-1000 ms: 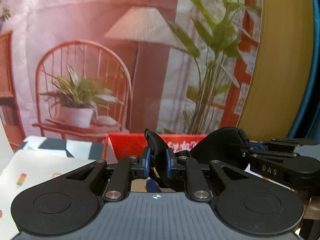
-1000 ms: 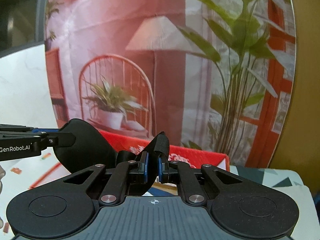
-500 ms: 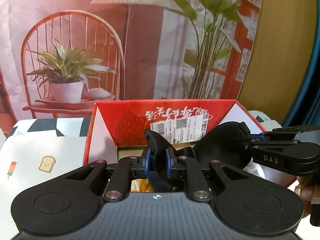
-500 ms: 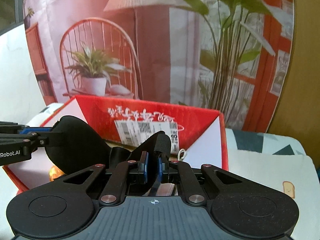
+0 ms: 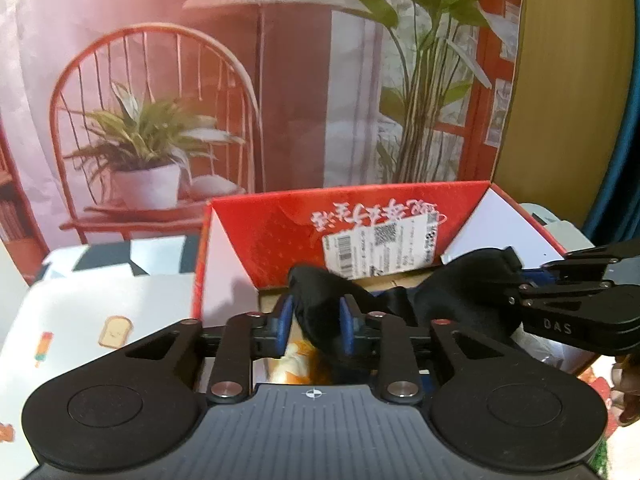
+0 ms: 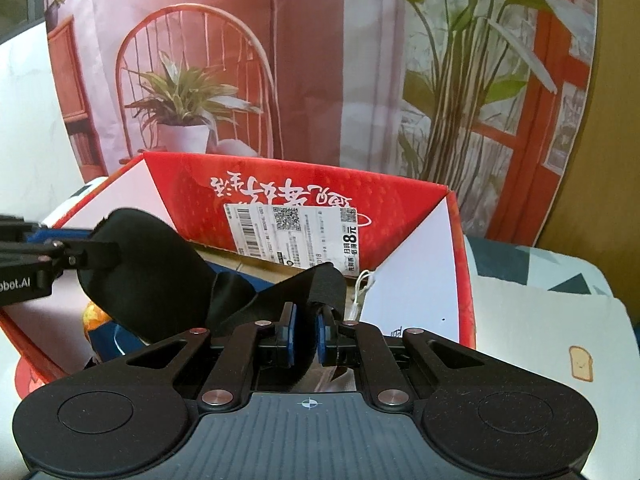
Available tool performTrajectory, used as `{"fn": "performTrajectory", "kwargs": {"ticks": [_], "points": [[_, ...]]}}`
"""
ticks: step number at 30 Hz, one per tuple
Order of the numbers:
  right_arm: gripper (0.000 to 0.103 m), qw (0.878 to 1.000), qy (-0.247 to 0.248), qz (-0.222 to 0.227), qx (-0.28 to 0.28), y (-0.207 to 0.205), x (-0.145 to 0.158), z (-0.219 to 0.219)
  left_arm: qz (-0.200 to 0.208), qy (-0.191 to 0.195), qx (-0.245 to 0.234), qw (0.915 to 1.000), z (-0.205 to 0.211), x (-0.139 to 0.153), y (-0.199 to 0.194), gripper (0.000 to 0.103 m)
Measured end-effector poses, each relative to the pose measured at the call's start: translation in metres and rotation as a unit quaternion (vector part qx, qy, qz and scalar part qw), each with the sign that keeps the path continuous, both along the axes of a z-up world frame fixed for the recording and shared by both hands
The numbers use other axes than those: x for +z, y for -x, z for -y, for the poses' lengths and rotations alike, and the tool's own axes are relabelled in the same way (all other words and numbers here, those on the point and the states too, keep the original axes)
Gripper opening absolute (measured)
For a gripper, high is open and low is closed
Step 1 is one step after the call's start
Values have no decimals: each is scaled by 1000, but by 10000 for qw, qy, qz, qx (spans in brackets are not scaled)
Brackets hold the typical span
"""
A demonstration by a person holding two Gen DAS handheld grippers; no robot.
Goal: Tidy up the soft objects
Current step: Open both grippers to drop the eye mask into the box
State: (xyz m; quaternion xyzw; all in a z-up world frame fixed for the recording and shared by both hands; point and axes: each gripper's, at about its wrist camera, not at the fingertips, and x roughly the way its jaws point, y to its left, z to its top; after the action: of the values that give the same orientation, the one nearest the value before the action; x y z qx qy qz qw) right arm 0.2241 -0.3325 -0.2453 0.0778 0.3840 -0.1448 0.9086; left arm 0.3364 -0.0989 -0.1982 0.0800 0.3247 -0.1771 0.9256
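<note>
**Over the red box, both grippers loosening on the eye mask**

Above the open red box (image 6: pixel 304 188), you hold a black eye mask (image 6: pixel 160 276) stretched between both tools. Your left gripper (image 5: pixel 316 318) is opening, one end between its blue pads. Your right gripper (image 6: pixel 305 334) is opening too, the strap end between its jaws.

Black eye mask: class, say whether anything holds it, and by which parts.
The black eye mask hangs over the red box, one end between each pair of opening tongs: left tongs, right tongs, loosening rather than clamping.
</note>
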Motion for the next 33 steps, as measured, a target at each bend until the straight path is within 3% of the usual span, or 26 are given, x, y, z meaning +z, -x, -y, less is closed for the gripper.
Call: {"fn": "performTrajectory", "kwargs": {"ticks": [2, 7, 9, 13, 17, 22, 33], "points": [[26, 9999, 101, 9, 25, 1, 2, -2, 58, -44, 64, 10000, -3, 4, 1, 46], [65, 9979, 588, 13, 259, 6, 9, -17, 184, 96, 207, 9996, -15, 17, 7, 51], [73, 9975, 623, 115, 308, 10, 14, -21, 256, 124, 190, 9994, -19, 22, 14, 54], [101, 9971, 632, 249, 345, 17, 24, -28, 388, 174, 143, 9990, -26, 32, 29, 62], [102, 9986, 361, 246, 313, 23, 31, -28, 469, 256, 139, 9985, -31, 40, 43, 64], [102, 9971, -590, 433, 210, 35, 38, -19, 505, 307, 117, 9982, -34, 46, 57, 68], [102, 9965, -578, 538, 254, 61, 48, -30, 432, 247, 61, 9987, -39, 41, 85, 69]]}}
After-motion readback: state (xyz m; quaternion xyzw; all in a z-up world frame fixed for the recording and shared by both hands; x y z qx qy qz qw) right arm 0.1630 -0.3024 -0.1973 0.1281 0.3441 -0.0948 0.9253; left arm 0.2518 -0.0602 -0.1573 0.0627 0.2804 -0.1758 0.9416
